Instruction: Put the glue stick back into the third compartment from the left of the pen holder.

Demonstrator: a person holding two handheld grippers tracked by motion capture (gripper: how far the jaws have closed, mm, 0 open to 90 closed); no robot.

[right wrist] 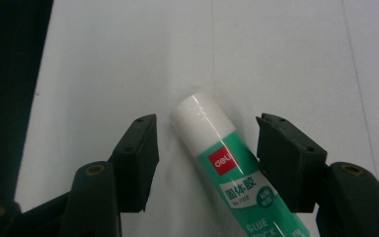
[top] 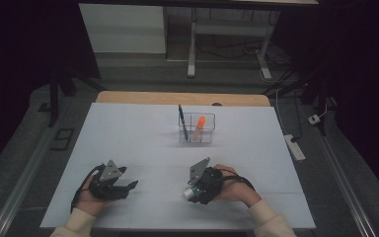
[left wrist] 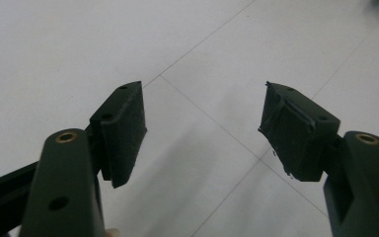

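A glue stick [right wrist: 227, 173] with a white cap and a green label lies on the white table sheet [top: 143, 143]. My right gripper [right wrist: 207, 148] is open and straddles it. The stick's cap end lies between the two pads, close to the right-hand pad [right wrist: 288, 163], with a gap to the other pad. In the high view the stick's white end [top: 189, 194] pokes out from under the right gripper [top: 197, 189], near the table's front edge. My left gripper [left wrist: 205, 128] stands open over bare sheet with nothing between its jaws. In the high view the left gripper [top: 127, 187] rests at the front left.
A clear plastic box [top: 196, 133] stands at the middle back of the sheet, with a blue pen [top: 181, 118] and an orange marker [top: 200, 124] upright in it. A white power strip [top: 294, 146] lies on the floor to the right of the table.
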